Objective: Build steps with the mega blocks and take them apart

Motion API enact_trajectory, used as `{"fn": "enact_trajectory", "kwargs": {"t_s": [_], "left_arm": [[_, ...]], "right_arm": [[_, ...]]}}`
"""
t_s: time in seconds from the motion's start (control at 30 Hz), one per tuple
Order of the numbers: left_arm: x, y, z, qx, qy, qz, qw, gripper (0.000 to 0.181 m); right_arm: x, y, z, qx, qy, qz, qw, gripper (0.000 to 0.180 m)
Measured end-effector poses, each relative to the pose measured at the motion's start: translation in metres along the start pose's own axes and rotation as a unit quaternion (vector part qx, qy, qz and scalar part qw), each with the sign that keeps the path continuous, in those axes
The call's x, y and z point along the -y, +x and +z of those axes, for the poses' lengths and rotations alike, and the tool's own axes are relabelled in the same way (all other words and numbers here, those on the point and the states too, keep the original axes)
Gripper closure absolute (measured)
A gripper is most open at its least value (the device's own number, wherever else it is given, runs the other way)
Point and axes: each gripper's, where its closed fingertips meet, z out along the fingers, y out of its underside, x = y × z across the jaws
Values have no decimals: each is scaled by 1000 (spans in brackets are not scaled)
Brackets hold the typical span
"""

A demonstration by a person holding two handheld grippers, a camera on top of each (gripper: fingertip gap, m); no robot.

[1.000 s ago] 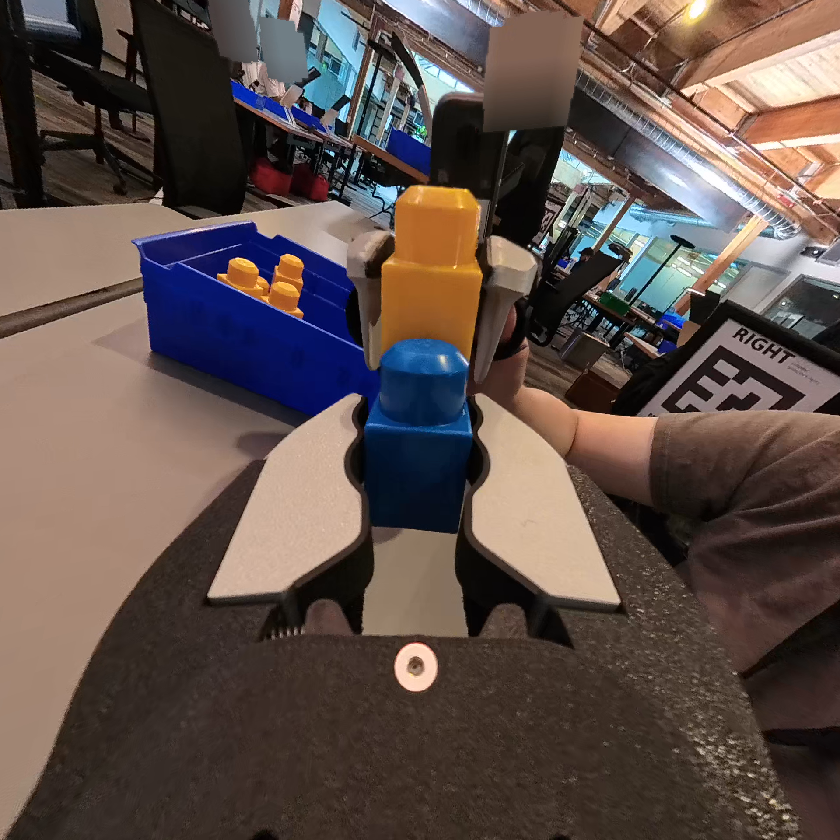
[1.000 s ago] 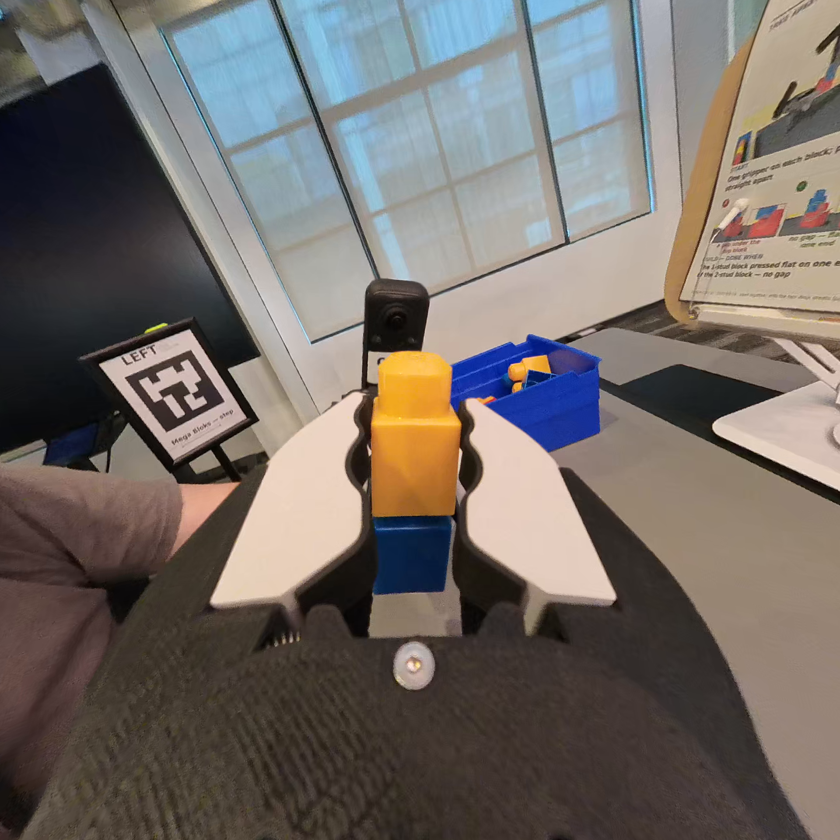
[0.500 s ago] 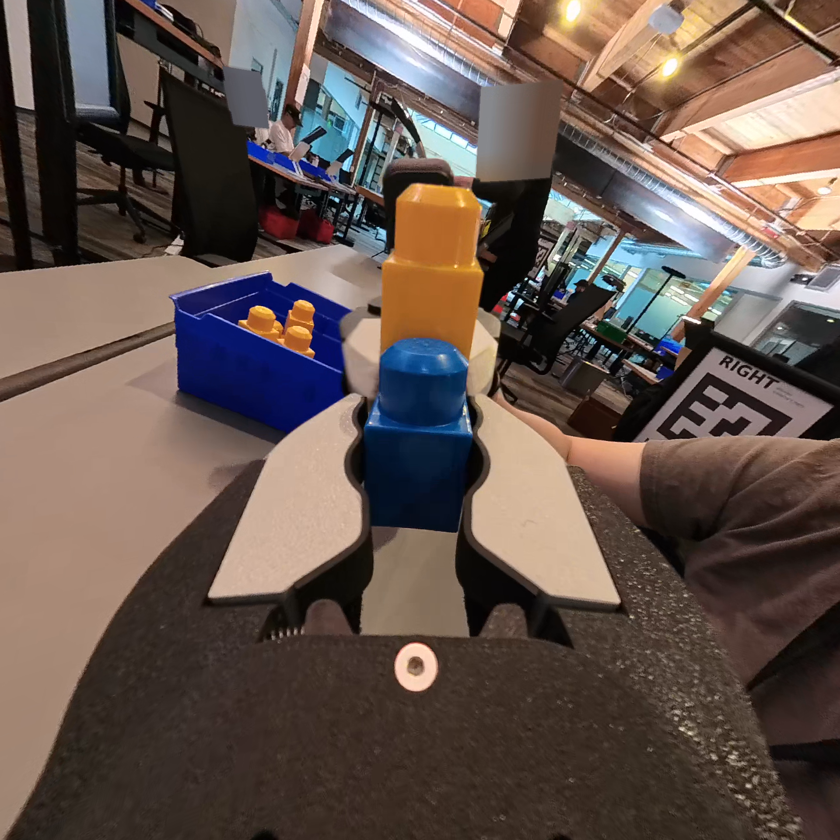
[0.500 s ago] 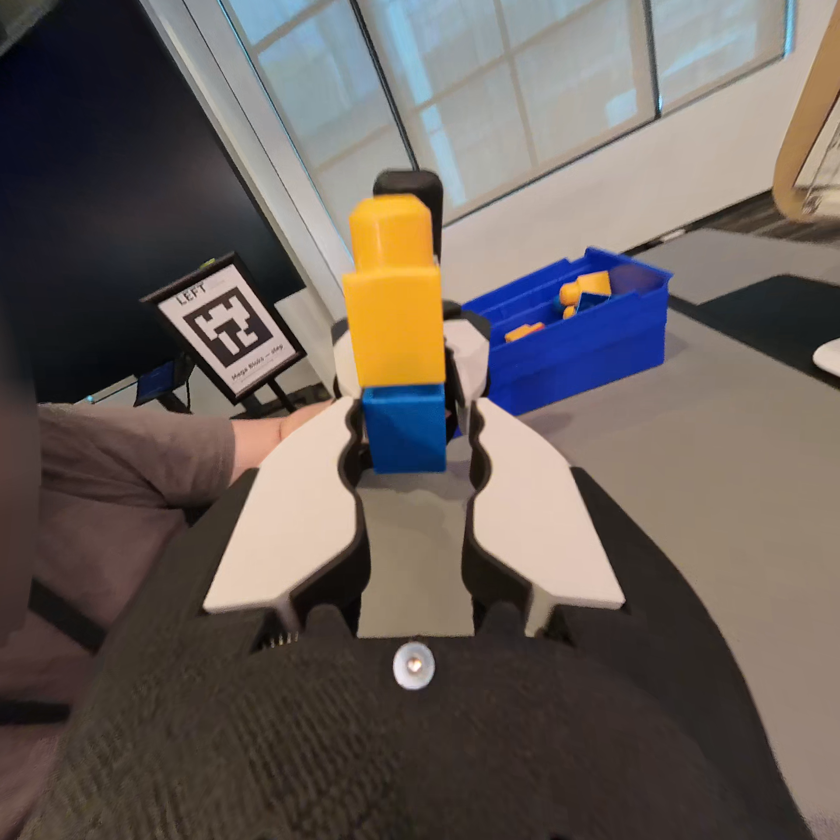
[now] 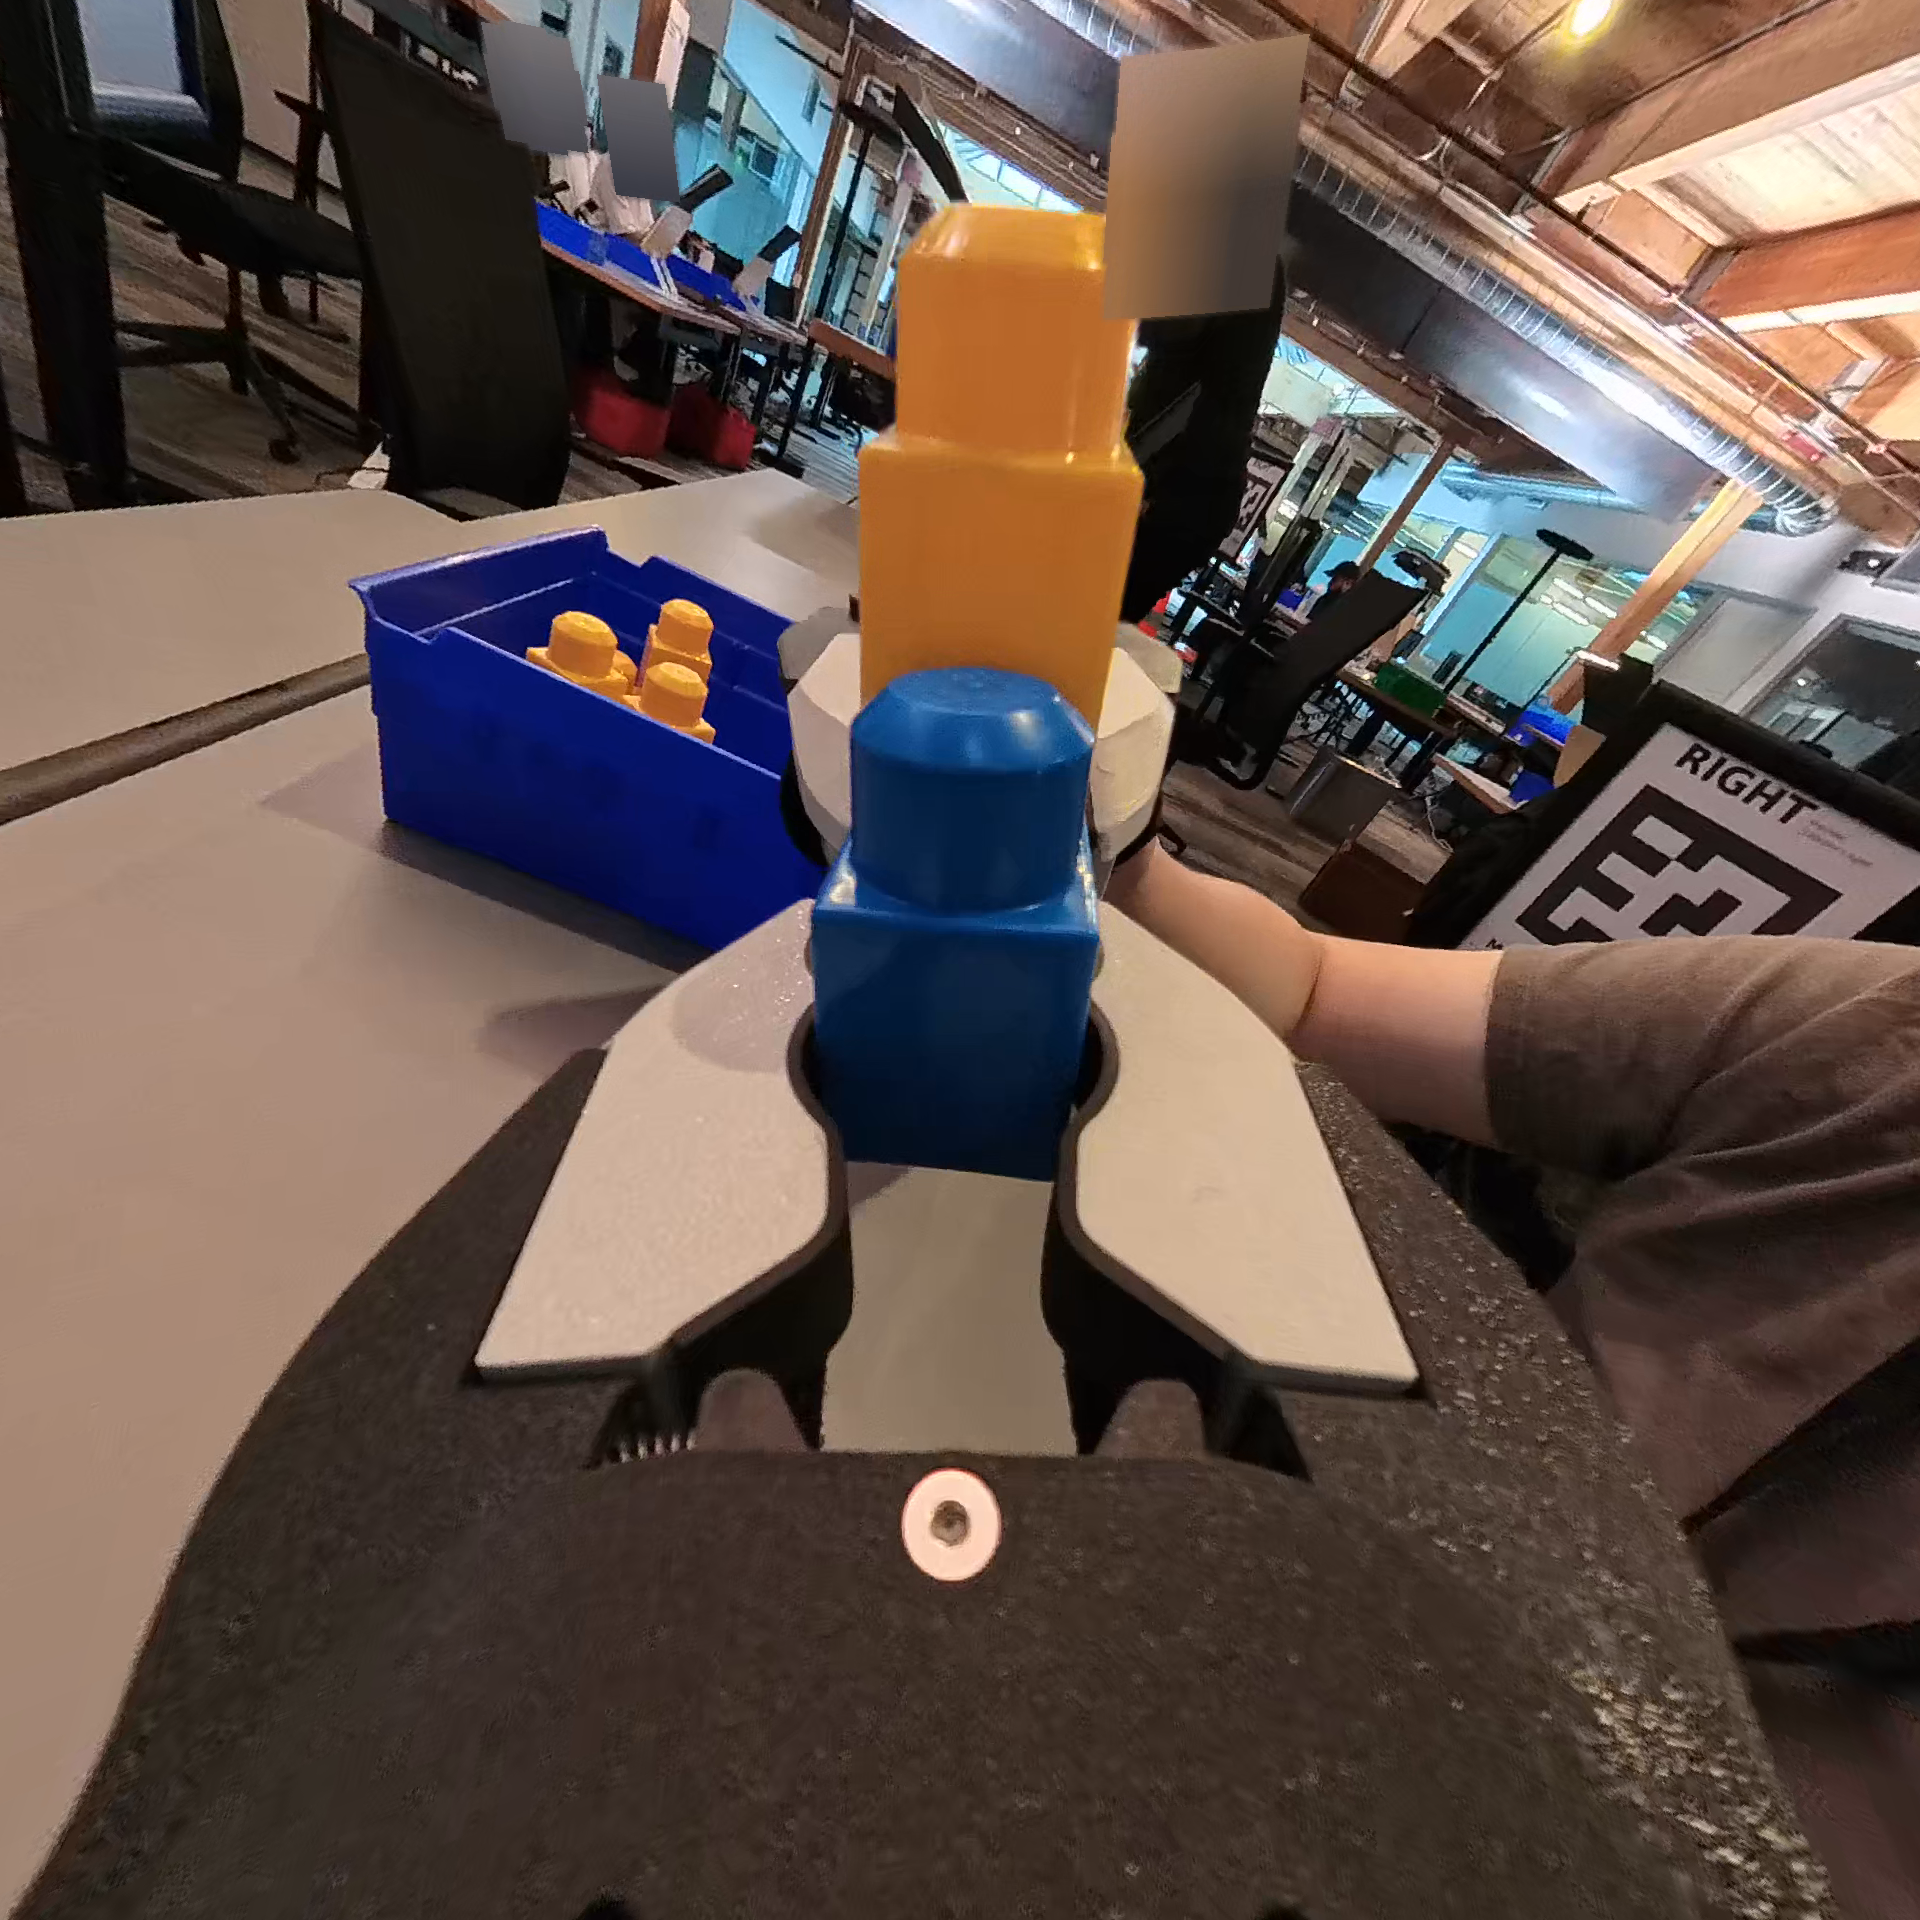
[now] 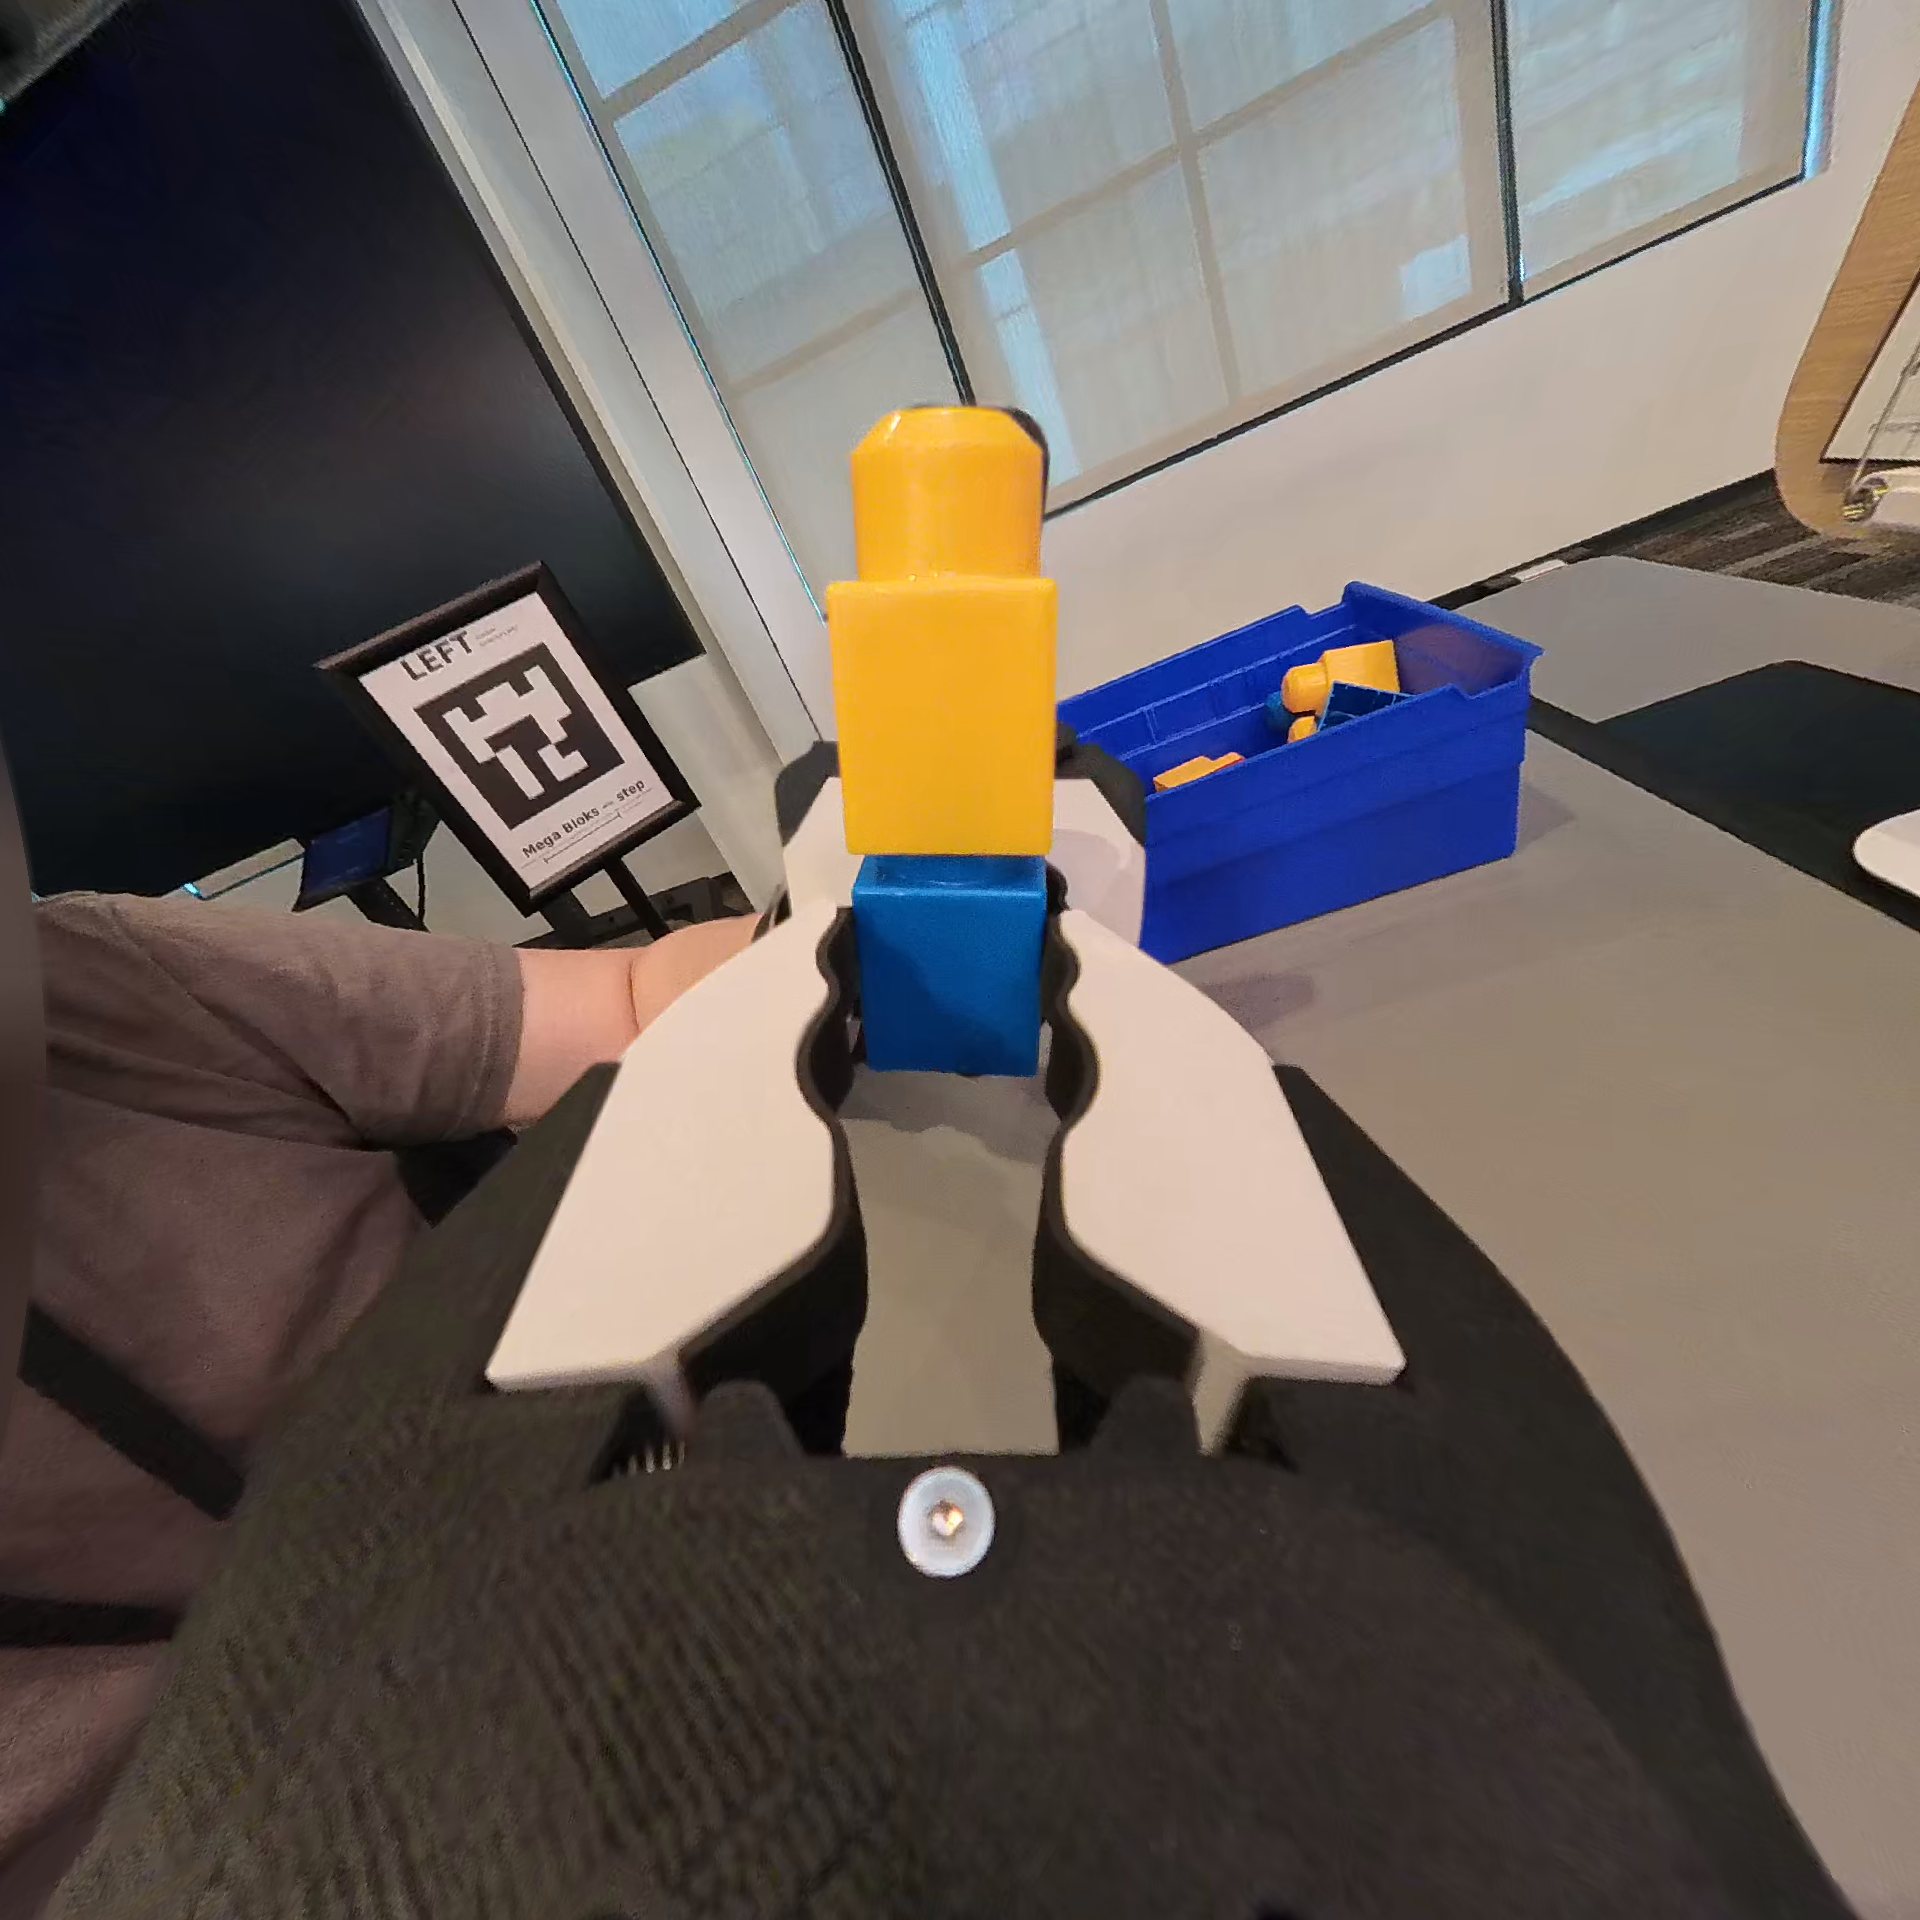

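We have a blue block point(image 5: 954, 1023) standing upright on the grey tabletop point(image 5: 260, 997), with a yellow block point(image 5: 997, 499) mounted on its far half, so the pair forms a step. In the left wrist view the blue block's free stud faces us and the yellow block rises behind it. In the right wrist view the yellow block point(image 6: 943, 675) sits squarely on top of the blue block point(image 6: 948, 971), both upright.

Our left gripper point(image 5: 951, 1039) has its jaws closed narrowly on the sides of the blue block. Our right gripper point(image 6: 945, 997) meets the same block from the opposite side: its jaws are drawn in to the block's width and flank its lower part, though we cannot tell whether they actually press on it. In the left wrist view the right gripper's pale fingertips point(image 5: 1138, 717) show at the base of the yellow block, with a forearm point(image 5: 1236, 966) and a grey sleeve point(image 5: 1704, 1143) behind.

A blue bin point(image 5: 582, 769) rests on the tabletop just beyond the step, toward the far edge, holding more yellow blocks point(image 5: 634, 665). In the right wrist view the bin point(image 6: 1340, 800) lies to the right of the step. A framed marker sign point(image 6: 509, 738) stands off the table, and another sign point(image 5: 1683, 862) shows at the right of the left wrist view.
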Motion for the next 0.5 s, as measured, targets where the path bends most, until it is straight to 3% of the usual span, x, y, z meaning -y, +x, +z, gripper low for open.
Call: {"fn": "enact_trajectory", "kwargs": {"t_s": [0.13, 0.23, 0.3, 0.4, 0.47, 0.5], "left_arm": [[-3, 3, 3, 1, -12, 9, 1000, 140], [-15, 2, 9, 11, -45, 22, 999, 140], [-23, 2, 14, 18, -67, 28, 997, 140], [-30, 1, 19, 27, -83, 31, 996, 140], [-31, 1, 20, 28, -82, 27, 996, 140], [-30, 1, 20, 24, -75, 19, 997, 140]], "right_arm": [[4, -3, -3, -5, -15, 8, 1000, 145], [25, -6, -9, -38, 22, 4, 999, 121], [28, -3, -14, -73, 15, -13, 997, 117], [19, 2, -16, -98, -32, -19, 994, 118], [10, -1, -14, -77, -64, -8, 995, 141], [11, -1, -14, -78, -61, -5, 995, 142]]}}
